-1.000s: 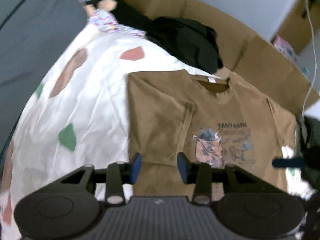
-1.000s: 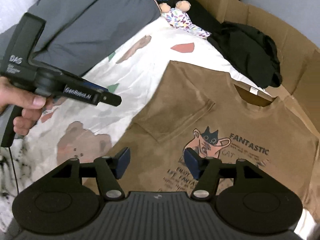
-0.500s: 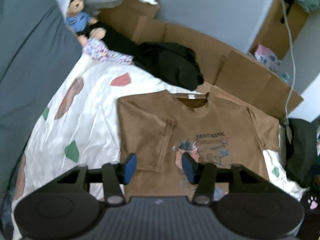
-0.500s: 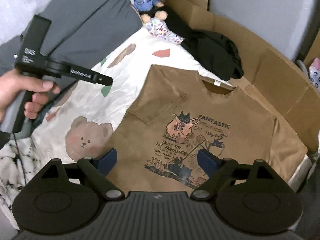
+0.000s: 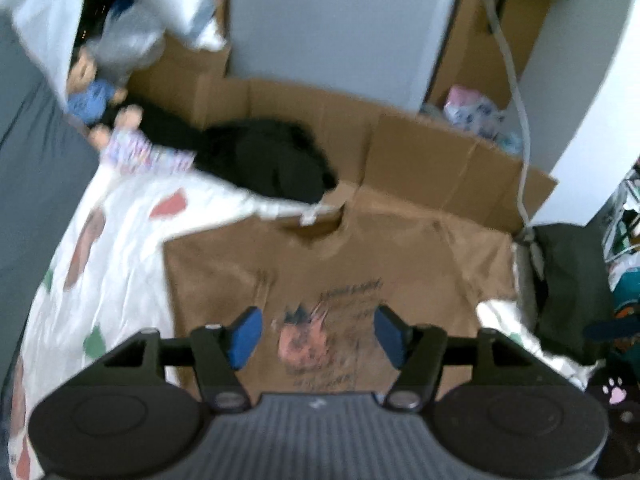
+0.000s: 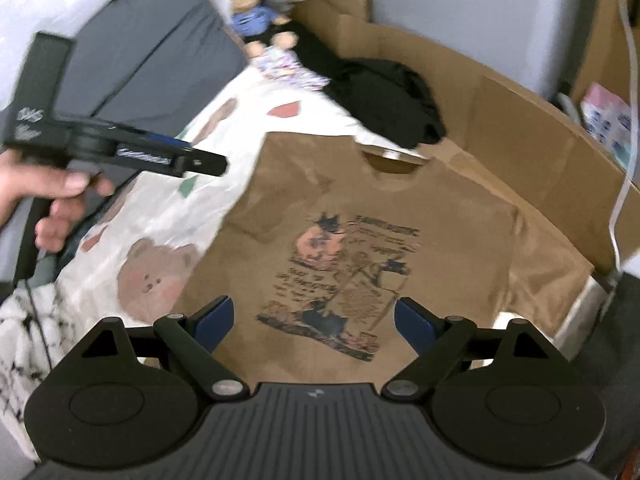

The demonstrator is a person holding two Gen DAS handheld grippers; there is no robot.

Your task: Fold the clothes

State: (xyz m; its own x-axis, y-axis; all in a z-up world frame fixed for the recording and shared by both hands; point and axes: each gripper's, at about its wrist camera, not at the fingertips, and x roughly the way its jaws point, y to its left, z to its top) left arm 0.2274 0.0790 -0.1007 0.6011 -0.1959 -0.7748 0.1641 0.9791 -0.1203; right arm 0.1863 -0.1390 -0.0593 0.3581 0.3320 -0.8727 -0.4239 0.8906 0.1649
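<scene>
Cluttered bedroom, with flattened cardboard propped along the far side of a bed under a white patterned sheet. Found a brown T-shirt spread print-up on that sheet, collar toward the cardboard, hem nearest the cameras, long axis running straight away from both claws. Saw the sleeve on the left side already turned in over the chest, and the other sleeve flat, stretched toward the bed's right edge. Caught the left claw, gripped by a hand, raised to the left of the shirt, jaws opening with nothing between them. Found the right claw gaping wide and empty, hanging over the hem. Judged the spread sleeve to lie forward and right of the right claw, so nearer that one than the left. Noted a black garment heaped just beyond the collar.
</scene>
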